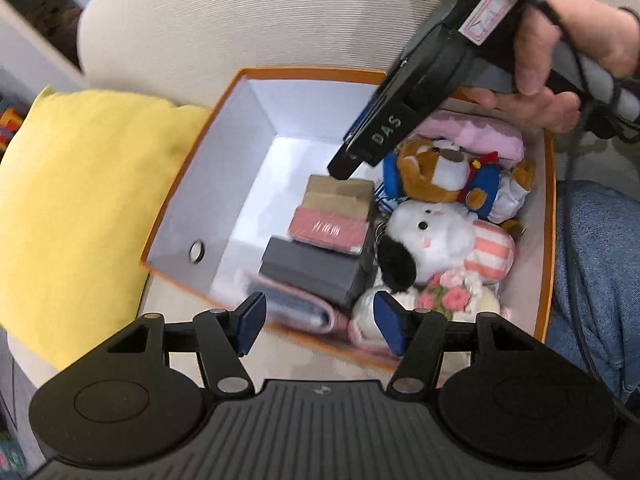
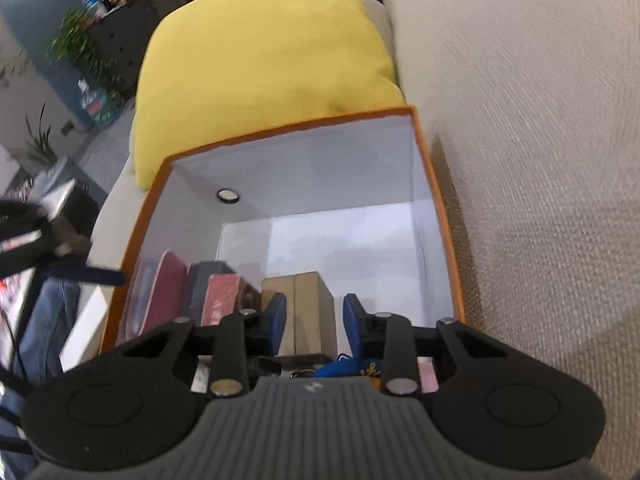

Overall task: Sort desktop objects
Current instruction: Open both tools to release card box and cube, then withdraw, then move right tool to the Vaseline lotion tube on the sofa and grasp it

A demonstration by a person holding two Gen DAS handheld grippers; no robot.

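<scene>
My left gripper (image 1: 320, 322) hangs over the near rim of the orange-edged box (image 2: 440, 216), jaws spread wide and holding nothing. My right gripper (image 2: 315, 322) reaches inside, jaws parted and bare, over a matte cardboard carton (image 2: 308, 300). Fuzzy plush toys (image 1: 436, 204) crowd the right side. The box rests on a ribbed cream sofa (image 2: 540, 140), beside a soft yellow cushion (image 2: 260, 60).

A cream ribbed-fabric sofa (image 2: 540, 160) carries a yellow cushion (image 2: 264, 64); beyond, blurred, perhaps leafy green plants (image 2: 84, 48) against a teal wall (image 2: 36, 12).

both grippers, left (image 1: 320, 326) and right (image 2: 315, 322), gape apart, holding nothing
</scene>
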